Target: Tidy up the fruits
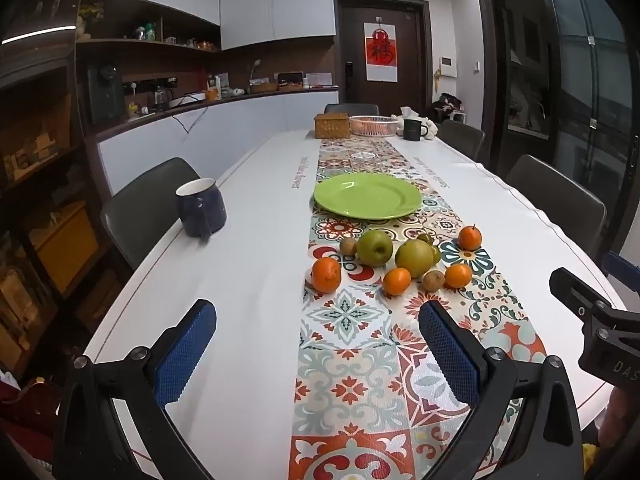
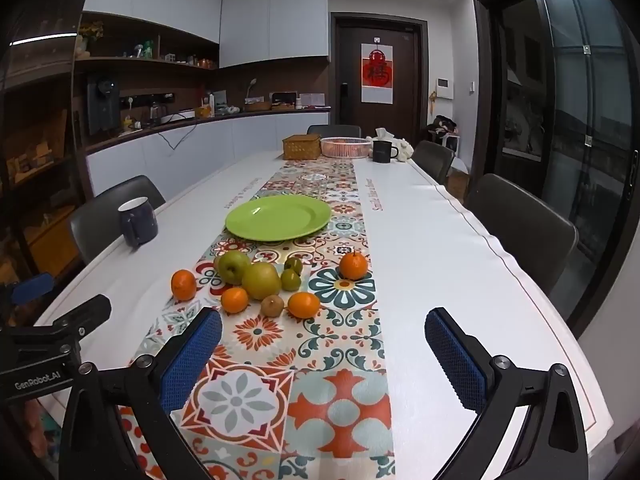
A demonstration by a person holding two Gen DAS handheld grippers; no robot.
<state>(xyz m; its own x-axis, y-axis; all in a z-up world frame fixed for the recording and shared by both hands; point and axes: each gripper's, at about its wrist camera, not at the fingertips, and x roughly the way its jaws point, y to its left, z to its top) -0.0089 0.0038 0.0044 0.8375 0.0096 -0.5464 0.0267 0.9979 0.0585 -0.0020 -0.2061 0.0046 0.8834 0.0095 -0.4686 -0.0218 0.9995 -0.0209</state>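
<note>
"GenRobot_AI" was printed in white on the black body of the left gripper (image 2: pixel 52 322) where it showed at the edge of the right wrist view, and the letters "DAS" could be read on the right gripper (image 1: pixel 592 312) in the left wrist view. The brown lettering on the white desk (image 1: pixel 248 264) cover was too small to read.

Both grippers hung above the near end of the desk with their jaws spread wide, the blue pads (image 1: pixel 186 354) gripping nothing and touching nothing.

The fruits lay in a loose cluster on the patterned runner (image 2: pixel 280 360), just short of the bare green plate (image 2: pixel 279 218): a green apple (image 2: pixel 234 267) touching a yellow-green pear (image 2: pixel 261 281), four oranges (image 2: pixel 184 285) around them, and several small brown and green fruits (image 2: pixel 273 305) between. One orange (image 2: pixel 353 265) sat apart to the right. A dark blue mug (image 1: pixel 201 207) stood near the desk's left edge.
</note>
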